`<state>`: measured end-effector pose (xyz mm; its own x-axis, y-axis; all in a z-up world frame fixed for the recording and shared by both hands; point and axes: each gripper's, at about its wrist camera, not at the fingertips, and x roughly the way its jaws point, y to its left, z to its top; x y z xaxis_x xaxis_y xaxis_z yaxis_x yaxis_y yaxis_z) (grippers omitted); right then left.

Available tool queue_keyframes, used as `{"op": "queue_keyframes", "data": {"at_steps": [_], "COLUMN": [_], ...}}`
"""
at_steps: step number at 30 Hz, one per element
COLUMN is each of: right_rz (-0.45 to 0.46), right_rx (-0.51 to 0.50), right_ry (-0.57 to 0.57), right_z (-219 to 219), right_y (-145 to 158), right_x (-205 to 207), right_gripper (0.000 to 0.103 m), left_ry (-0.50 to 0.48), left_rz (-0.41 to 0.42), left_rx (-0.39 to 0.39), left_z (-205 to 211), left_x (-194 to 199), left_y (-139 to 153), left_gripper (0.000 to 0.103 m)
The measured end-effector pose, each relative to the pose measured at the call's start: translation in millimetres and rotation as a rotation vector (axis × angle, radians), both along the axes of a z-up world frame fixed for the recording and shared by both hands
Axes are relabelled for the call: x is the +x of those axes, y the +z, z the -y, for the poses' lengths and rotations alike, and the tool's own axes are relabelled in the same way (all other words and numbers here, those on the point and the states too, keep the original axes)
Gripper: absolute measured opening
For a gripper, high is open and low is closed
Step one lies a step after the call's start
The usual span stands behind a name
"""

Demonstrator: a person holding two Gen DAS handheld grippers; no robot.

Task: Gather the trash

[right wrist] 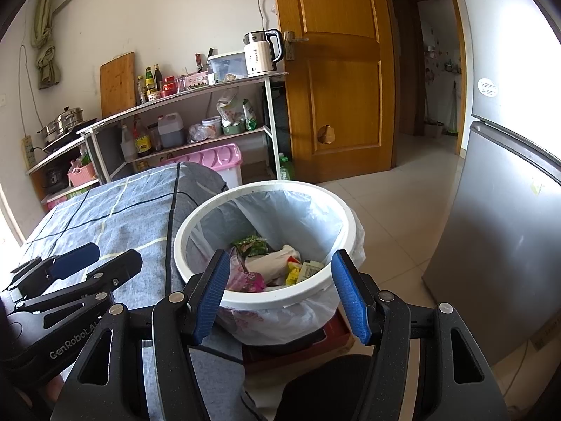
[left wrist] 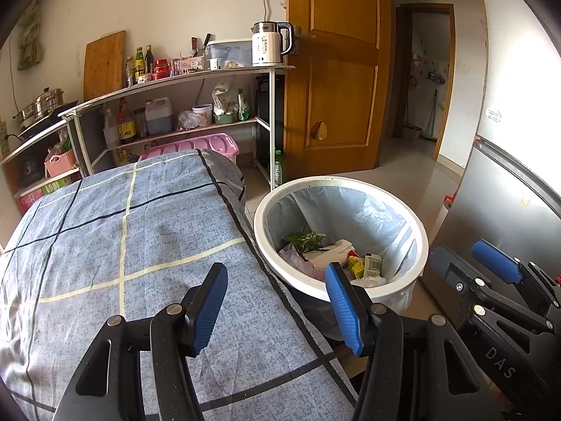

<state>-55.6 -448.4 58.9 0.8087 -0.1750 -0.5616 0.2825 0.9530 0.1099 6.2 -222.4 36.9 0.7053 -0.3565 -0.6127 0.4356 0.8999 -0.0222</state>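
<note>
Left gripper (left wrist: 277, 310): jaws parted, nothing between the pads, poised above the checked cloth (left wrist: 140, 231). Right gripper (right wrist: 280, 296): jaws parted, empty, nothing touching the pads. The bin (right wrist: 270, 296) stands at 12 o'clock from the right gripper, beside the cloth. Trash (right wrist: 277, 261) lies inside the bin's liner; individual items appear to be wrappers.

you have the bin (right wrist: 266, 293) just right of the table (left wrist: 115, 231), touching its cloth edge, with wrappers (right wrist: 277, 263) inside. behind the table stands the shelf (left wrist: 196, 80), a kettle (left wrist: 268, 44) on its right end. the door (left wrist: 336, 70) is behind the bin, the fridge (right wrist: 498, 245) to its right.
</note>
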Motion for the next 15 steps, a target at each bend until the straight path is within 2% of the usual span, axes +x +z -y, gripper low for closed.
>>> {"op": "queue_keyframes", "data": {"at_steps": [15], "right_rz": [0.005], "right_rx": [0.0], "right_ry": [0.004], "right_z": [-2.0], "right_y": [0.9], "right_x": [-1.8], "right_gripper": [0.061], "left_ry": [0.001], "left_rz": [-0.001], "left_rx": [0.006], "left_z": [-1.7], "left_x": [0.3], "left_y": [-1.5], "left_gripper": [0.058]}}
